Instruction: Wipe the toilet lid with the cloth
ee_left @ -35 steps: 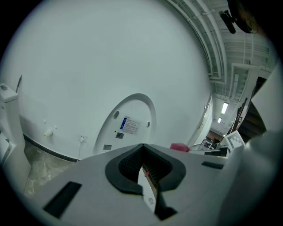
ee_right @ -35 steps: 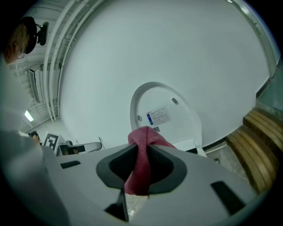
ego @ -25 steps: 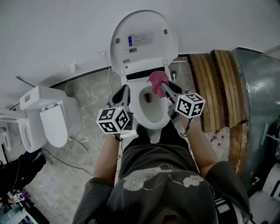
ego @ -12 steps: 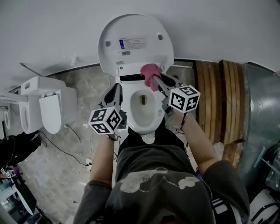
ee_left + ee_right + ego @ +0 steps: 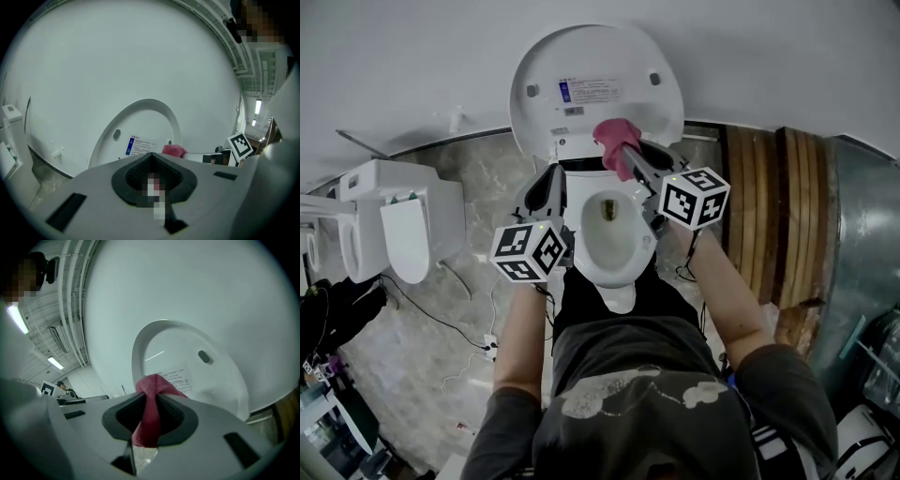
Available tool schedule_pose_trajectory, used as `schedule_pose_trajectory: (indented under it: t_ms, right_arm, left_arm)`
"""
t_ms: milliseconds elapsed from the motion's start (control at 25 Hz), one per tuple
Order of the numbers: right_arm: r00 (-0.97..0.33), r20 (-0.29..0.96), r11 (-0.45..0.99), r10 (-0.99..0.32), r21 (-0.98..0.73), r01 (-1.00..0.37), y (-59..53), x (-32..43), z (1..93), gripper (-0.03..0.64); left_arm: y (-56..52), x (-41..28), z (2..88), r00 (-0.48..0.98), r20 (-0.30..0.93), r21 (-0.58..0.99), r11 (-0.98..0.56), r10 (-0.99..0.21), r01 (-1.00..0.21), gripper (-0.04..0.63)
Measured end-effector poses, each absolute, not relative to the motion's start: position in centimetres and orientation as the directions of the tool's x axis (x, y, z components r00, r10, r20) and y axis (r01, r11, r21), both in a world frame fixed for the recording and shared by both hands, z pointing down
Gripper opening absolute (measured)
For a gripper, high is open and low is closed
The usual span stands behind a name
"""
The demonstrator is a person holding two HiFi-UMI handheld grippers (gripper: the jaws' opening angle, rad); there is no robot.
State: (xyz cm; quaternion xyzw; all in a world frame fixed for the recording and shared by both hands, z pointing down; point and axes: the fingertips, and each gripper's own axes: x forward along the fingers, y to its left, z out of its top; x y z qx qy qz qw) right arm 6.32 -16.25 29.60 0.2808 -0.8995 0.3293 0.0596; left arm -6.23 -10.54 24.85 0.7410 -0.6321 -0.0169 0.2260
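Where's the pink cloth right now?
In the head view the pink cloth is clamped in the right gripper, at the foot of the raised toilet lid, above the bowl.

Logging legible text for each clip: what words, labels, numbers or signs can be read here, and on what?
White printed sticker with a blue block on the raised white plastic toilet lid: lines of print, too small to read.
Black-and-white square markers on the left marker cube and right marker cube: patterns only, no characters.
No other text shows.

A second toilet [image 5: 405,242] stands left, planks [image 5: 761,211] right.
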Motion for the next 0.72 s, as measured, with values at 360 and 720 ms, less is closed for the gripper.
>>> schedule_pose_trajectory:
  t_ms: [360, 720]
  right_arm:
    - [-0.802, 0.233, 0.616, -0.551, -0.535, -0.578, -20.9, -1.9, 26.7, 0.067]
    - [-0.786, 0.156, 0.633, -0.598, -0.509, -0.583, -25.8, -7.2, 23.5, 0.067]
  left_arm:
    - [-14.8, -12.0, 24.4, 0.298, 0.217, 0.381, -0.200, -0.930, -0.903, 0.006]
    - [-17.7, -15.7, 22.8, 0.332, 0.163, 0.364, -0.256, -0.929, -0.896, 0.006]
